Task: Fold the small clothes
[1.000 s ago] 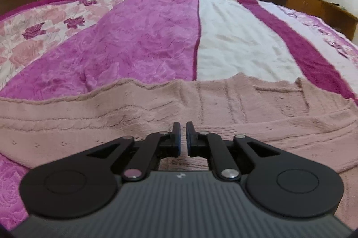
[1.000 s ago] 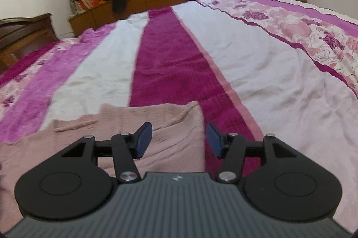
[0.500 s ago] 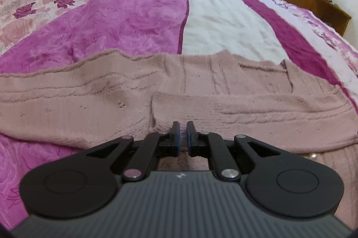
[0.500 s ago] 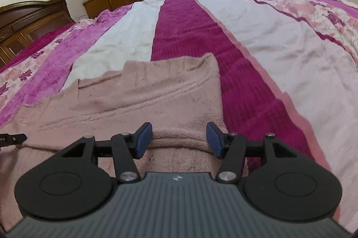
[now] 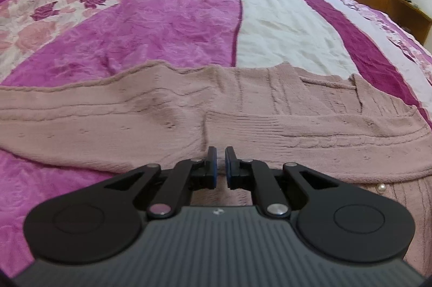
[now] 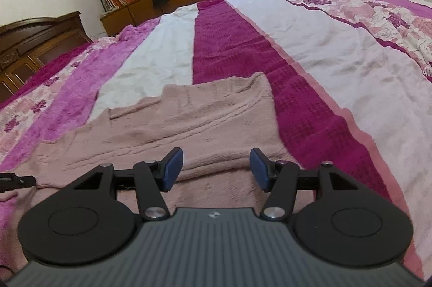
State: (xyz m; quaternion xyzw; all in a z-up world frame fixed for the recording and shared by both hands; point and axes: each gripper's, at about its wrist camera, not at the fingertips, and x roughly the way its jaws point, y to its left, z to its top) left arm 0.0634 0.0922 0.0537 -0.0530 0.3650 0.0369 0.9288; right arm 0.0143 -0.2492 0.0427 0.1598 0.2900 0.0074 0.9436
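Left gripper (image 5: 218,161): jaws closed, empty, above pink knit sweater (image 5: 162,125) | right gripper (image 6: 216,165): jaws apart over sweater's folded edge | striped bedspread (image 6: 310,44) beneath

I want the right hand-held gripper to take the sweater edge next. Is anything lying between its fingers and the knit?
Nothing visible. The right hand-held gripper is open just above the sweater, with only bare knit between and ahead of its fingers. The bedspread beyond is bare too.
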